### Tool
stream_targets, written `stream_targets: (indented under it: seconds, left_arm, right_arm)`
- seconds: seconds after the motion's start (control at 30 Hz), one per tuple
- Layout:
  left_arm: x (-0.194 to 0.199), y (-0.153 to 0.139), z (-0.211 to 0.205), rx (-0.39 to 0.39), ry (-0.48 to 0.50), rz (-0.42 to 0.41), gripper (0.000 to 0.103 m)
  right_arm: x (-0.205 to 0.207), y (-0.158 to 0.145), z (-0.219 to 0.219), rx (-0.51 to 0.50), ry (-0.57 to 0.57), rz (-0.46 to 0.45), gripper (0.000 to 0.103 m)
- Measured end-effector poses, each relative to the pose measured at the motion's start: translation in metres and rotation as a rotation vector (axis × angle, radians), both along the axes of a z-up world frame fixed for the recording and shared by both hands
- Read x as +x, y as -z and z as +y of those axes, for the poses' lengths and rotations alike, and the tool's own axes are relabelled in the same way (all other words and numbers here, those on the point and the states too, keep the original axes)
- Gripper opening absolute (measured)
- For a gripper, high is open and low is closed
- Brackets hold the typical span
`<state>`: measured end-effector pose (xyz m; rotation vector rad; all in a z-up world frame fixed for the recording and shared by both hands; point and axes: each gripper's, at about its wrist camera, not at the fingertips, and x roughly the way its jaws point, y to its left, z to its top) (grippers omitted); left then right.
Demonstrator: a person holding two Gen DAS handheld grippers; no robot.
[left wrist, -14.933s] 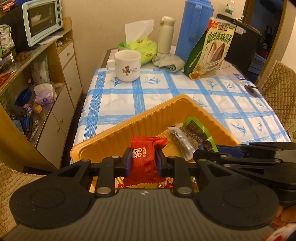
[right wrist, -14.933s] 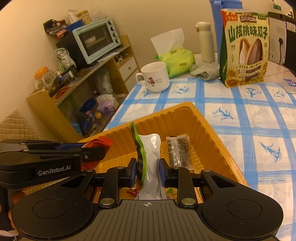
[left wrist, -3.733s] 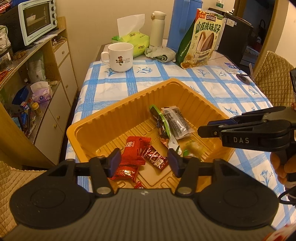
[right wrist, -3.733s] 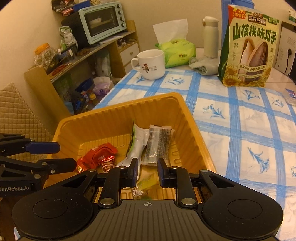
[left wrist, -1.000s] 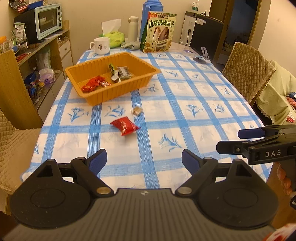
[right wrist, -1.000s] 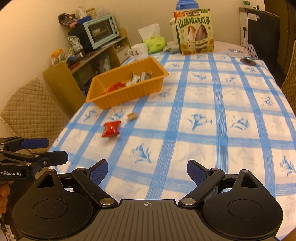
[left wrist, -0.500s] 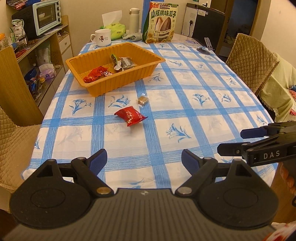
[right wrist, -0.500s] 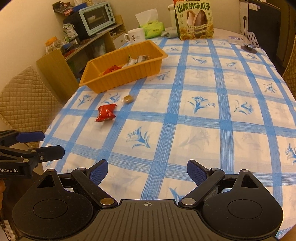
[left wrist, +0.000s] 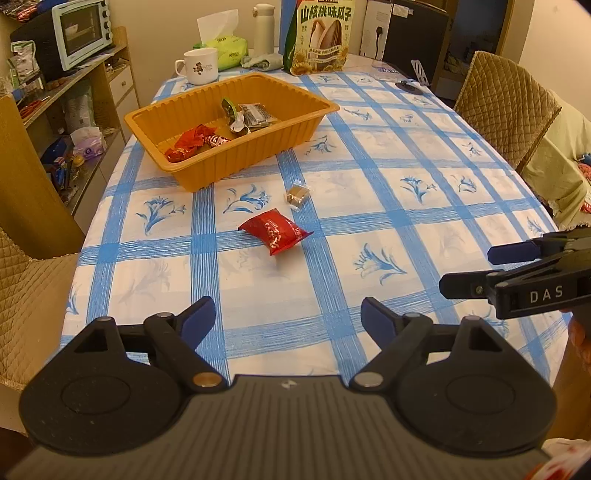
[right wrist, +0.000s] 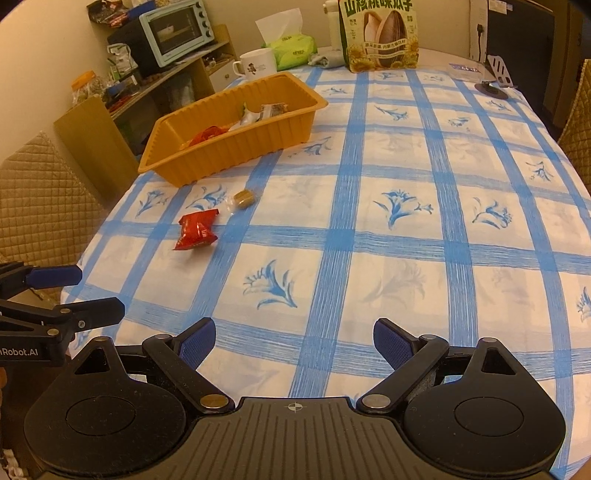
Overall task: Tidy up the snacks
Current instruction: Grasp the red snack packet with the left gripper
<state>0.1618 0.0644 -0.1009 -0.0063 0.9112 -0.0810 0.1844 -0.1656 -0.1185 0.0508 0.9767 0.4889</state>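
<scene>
Both claws now sit lower and closer to the desk edge than a second ago; the loose snacks loom larger in both wrist views. Left claw [left wrist: 288, 319]: wide apart, jaws closing slightly, nothing between them. Right claw [right wrist: 294, 341]: wide open, empty.

Red snack packet [left wrist: 275, 230] lies flat on the desk [left wrist: 406, 229], ahead of the left claw and nearly centred between its fingers; long axis runs diagonally, near-right to far-left. From the right claw it lies well off to the left, so the left hand is judged nearer. Small brown wrapped candy [left wrist: 297, 194] sits just beyond the packet. Orange tray [left wrist: 240, 158] stands farther back, already holding several snacks.

Surface: blue-checked cloth with flower print, smooth. Room: quilted chairs either side, shelving with a toaster oven [left wrist: 79, 31] on the left, mug [left wrist: 201, 66] and sunflower-seed bag [left wrist: 321, 35] at the far end.
</scene>
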Motion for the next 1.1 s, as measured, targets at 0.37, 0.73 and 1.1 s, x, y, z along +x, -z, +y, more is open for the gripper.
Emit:
stream_targets:
  seconds: [0.37, 0.73, 1.1]
  left_arm:
    - [0.037, 0.009, 0.008, -0.015, 0.014, 0.01, 0.081]
    - [0.077, 0.024, 0.003, -0.034, 0.05, 0.033, 0.08]
    - [0.112, 0.039, 0.005, -0.069, 0.042, 0.066, 0.072]
  right_arm:
    - [0.025, 0.006, 0.016, -0.022, 0.036, -0.007, 0.092]
    - [0.054, 0.009, 0.025, -0.035, 0.061, -0.009, 0.092]
    - [0.075, 0.017, 0.014, -0.039, 0.115, 0.017, 0.092]
